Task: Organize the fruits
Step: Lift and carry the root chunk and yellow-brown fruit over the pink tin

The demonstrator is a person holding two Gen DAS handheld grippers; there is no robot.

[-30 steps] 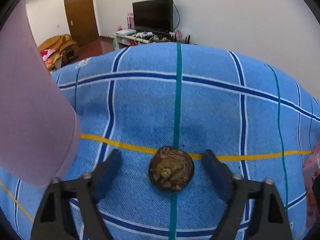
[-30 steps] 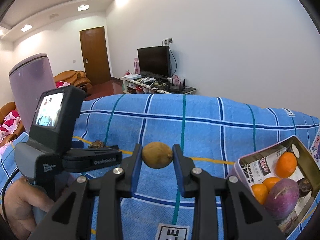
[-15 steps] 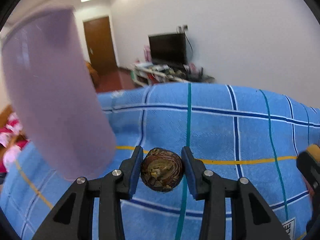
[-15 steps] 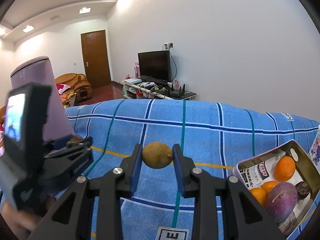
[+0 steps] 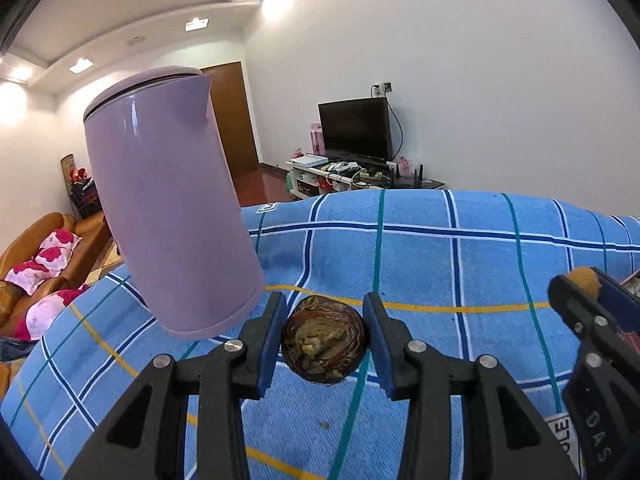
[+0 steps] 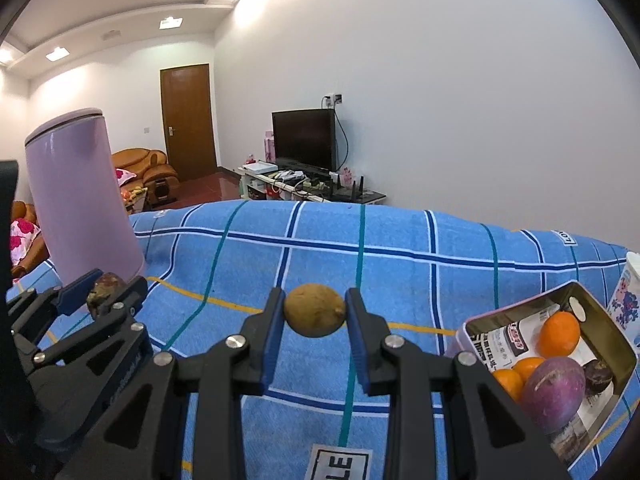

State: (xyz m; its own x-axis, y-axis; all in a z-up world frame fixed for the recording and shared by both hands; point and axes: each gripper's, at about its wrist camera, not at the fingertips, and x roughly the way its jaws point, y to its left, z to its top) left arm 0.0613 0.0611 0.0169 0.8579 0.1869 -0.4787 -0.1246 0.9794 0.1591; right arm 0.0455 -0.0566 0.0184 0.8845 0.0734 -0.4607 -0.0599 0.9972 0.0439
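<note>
Gripping mid-body, your left gripper [image 5: 324,342] clamps a firm mangosteen [image 5: 324,345]; right gripper [image 6: 315,316] clamps a light, hard brown fruit [image 6: 315,316].

A surface covered by a blue plaid cloth [image 6: 400,272], crossed by dark blue, white, teal and yellow lines, is shown. A lilac lidded container [image 6: 82,200] is stood on the cloth at its left side. Well apart from the container, at the right edge, an open tin box [image 6: 480,320] is set on the cloth. Just behind the box, a white printed carton [image 6: 626,292] is partly seen.
</note>
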